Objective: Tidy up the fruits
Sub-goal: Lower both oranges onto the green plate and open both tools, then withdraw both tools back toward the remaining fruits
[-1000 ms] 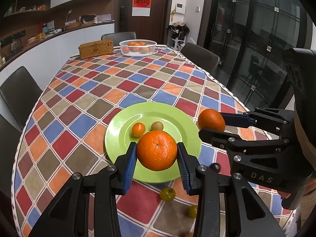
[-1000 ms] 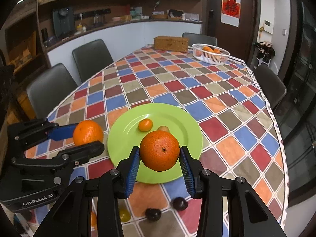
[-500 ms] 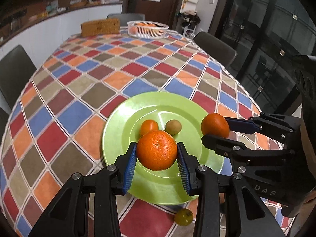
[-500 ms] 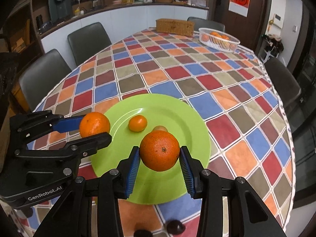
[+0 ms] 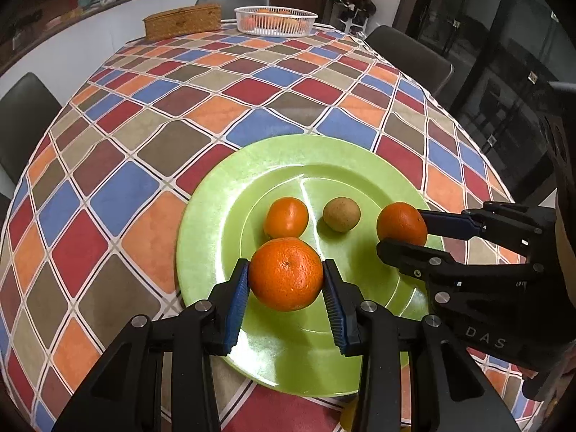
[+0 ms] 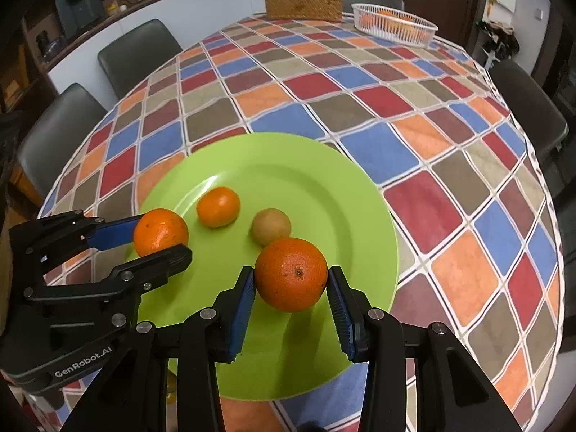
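- Table (image 5: 252, 82), checked cloth: took up more of both wrist views than a second before, and the far end with the white basket (image 5: 275, 19) of oranges and the wicker box (image 5: 181, 25) sat higher in frame. Judged that both grippers had moved forward and tipped down toward the near end.
- Green plate (image 5: 216, 216): grew from a mid-frame disc to most of the lower half of each view. A second before, both held fruits hung at or outside its rim; now both sat over its surface.
- Left gripper (image 5: 286, 275): clenched on the left orange (image 5: 286, 273), blue pads against both flanks. Grip looked unchanged across the interval. The fruit was over the near inner part of the plate; whether it touched the plate could not be told.
- Right gripper (image 6: 291, 277): likewise clamped on the right orange (image 6: 291, 273), which hung over the plate's near right part with a shadow under it, so probably not resting yet.
- Already lying on the plate: a small mandarin (image 5: 286, 217) and a brownish-green round fruit (image 5: 341, 214), side by side, apart from each other. Neither had shifted.
- Smaller loose fruits seen on the cloth a second before had dropped out of view, barring a dark scrap at the right view's bottom edge.
- Meaning for the task: carry appeared nearly finished; lowering and release of both oranges remained. Risk judged: rolling into the two resting fruits.
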The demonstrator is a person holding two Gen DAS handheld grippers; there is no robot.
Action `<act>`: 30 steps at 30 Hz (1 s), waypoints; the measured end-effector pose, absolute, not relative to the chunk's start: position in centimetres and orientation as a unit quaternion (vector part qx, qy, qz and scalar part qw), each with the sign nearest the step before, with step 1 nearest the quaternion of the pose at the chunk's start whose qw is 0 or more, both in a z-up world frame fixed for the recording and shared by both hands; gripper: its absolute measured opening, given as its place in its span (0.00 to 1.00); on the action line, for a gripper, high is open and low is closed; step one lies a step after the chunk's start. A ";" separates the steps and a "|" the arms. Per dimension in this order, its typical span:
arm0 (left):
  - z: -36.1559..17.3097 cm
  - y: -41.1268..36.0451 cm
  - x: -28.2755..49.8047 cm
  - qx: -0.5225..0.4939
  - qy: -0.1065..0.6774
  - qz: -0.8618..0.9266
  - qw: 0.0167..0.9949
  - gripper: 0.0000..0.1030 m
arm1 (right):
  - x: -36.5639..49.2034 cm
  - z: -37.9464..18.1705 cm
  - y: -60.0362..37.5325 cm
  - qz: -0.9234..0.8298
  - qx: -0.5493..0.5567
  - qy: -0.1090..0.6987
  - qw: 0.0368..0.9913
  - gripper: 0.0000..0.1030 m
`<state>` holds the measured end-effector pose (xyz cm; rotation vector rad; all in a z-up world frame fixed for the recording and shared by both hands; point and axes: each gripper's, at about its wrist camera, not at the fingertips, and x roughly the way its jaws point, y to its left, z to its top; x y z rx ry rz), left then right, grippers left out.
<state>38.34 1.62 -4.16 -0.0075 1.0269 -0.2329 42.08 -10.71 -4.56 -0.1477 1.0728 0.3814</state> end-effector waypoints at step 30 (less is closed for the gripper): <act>5.4 2.5 27.8 -0.008 0.395 -0.120 0.911 0.51 | 31.8 4.4 -11.9 0.202 -0.066 0.396 0.893 0.48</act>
